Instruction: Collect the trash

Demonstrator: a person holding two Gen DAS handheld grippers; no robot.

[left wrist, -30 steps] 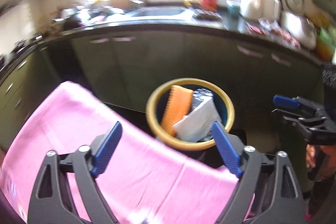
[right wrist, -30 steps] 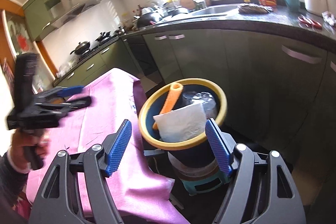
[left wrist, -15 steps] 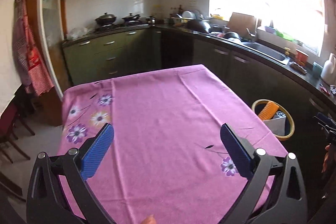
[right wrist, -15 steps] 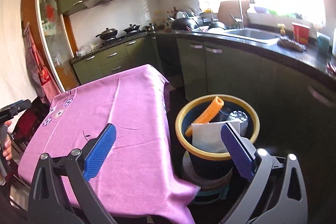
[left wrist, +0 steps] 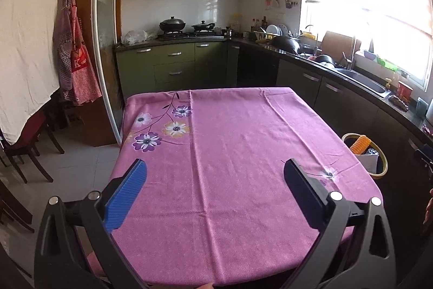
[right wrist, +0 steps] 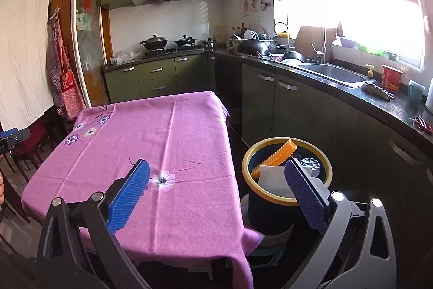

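While both tools hang over the pink tablecloth, the items stand thus:
Left gripper: jaws spread wide after just opening, nothing between them, above the near part of the cloth.
Right gripper: jaws likewise just opened wide and bare, at the cloth's right edge.
Trash bin: dark, yellow-rimmed, just beside the cloth's right edge.
Orange corrugated piece: in the bin, leaning on its rim.
White paper: in the bin, beside the orange piece.
Kitchen counter: beyond the bin.
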